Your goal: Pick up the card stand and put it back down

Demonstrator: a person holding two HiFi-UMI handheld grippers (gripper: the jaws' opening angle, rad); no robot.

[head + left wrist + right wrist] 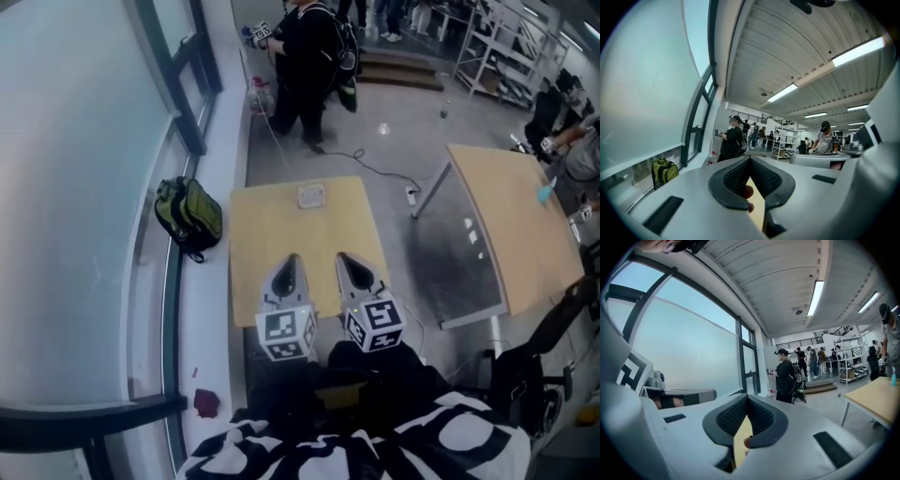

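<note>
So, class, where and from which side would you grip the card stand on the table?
Probably its left and right edges, coming from the near side: the stand sits square-on near the table's far edge, bare wood before it. Its finer shape is too small to tell.

Grey left gripper (pixel 292 261) and right gripper (pixel 344 259) bear black-and-white marker cubes (pixel 286 334).

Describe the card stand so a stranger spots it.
Beside the window wall on the left stands a small wooden table. The card stand is the pale square piece near its far edge, the only thing on that tabletop.
</note>
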